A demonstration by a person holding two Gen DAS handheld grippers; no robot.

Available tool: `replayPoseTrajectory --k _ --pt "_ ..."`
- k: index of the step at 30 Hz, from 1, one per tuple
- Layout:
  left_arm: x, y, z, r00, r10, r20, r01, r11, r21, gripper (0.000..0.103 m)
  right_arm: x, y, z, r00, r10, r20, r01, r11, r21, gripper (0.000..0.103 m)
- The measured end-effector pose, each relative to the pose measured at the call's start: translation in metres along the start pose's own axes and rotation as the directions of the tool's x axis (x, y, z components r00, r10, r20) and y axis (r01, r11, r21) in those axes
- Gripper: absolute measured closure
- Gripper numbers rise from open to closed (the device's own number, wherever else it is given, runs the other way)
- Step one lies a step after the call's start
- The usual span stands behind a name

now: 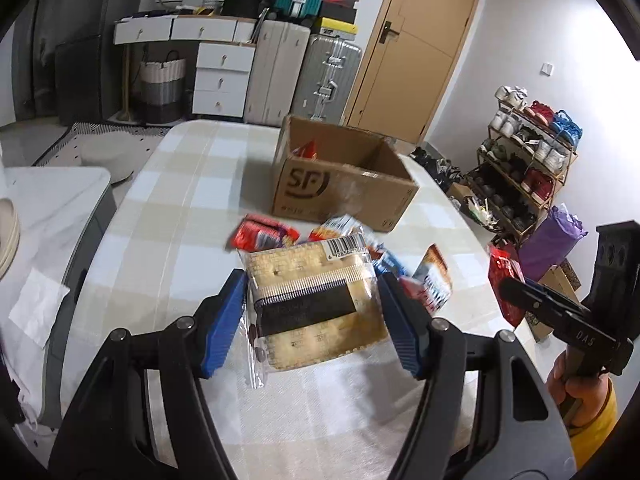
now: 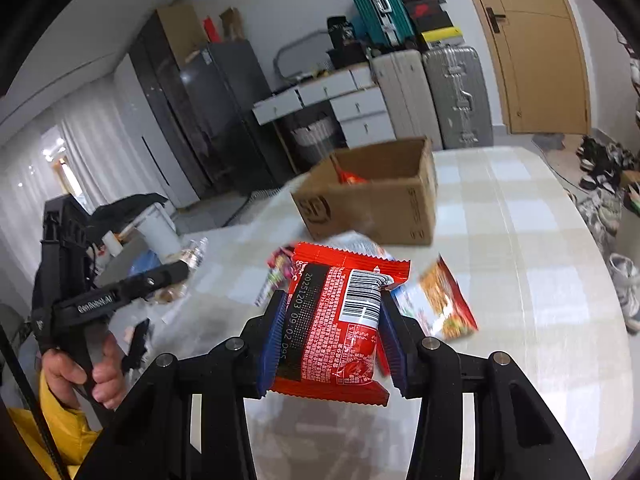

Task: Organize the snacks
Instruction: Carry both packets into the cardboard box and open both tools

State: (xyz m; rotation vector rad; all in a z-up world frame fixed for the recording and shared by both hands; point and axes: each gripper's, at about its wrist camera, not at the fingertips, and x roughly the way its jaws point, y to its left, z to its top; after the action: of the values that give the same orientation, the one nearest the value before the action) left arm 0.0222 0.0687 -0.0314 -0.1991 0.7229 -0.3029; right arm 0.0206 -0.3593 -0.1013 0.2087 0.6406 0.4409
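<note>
My left gripper is shut on a clear pack of biscuits, held above the checked table. My right gripper is shut on a red snack packet with a barcode, also held above the table. The same packet shows at the right of the left wrist view. An open cardboard box marked SF stands beyond, with an orange-red packet inside; the box also shows in the right wrist view. Several loose snack packets lie between the grippers and the box.
An orange snack packet lies right of my right gripper. A water bottle and clutter sit at the table's left edge. A shoe rack, suitcases and drawers stand around the room.
</note>
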Motion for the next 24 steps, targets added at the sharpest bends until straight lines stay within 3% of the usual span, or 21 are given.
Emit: replayPoseTrajectory --k 11,24 --pt "-0.004 -0.033 0.049 0.997 -0.044 0.060 0.041 0.998 0.057 0.039 -0.006 0.007 0.076 0.987 0.125 0.099 -0.125 0.992 -0.005 0.058" --pt "0.020 -0.068 0.110 0.995 -0.012 0.100 0.002 0.994 0.107 0.039 0.040 0.015 0.147 0.977 0.192 0.089 -0.186 0.980 -0.072 0.058"
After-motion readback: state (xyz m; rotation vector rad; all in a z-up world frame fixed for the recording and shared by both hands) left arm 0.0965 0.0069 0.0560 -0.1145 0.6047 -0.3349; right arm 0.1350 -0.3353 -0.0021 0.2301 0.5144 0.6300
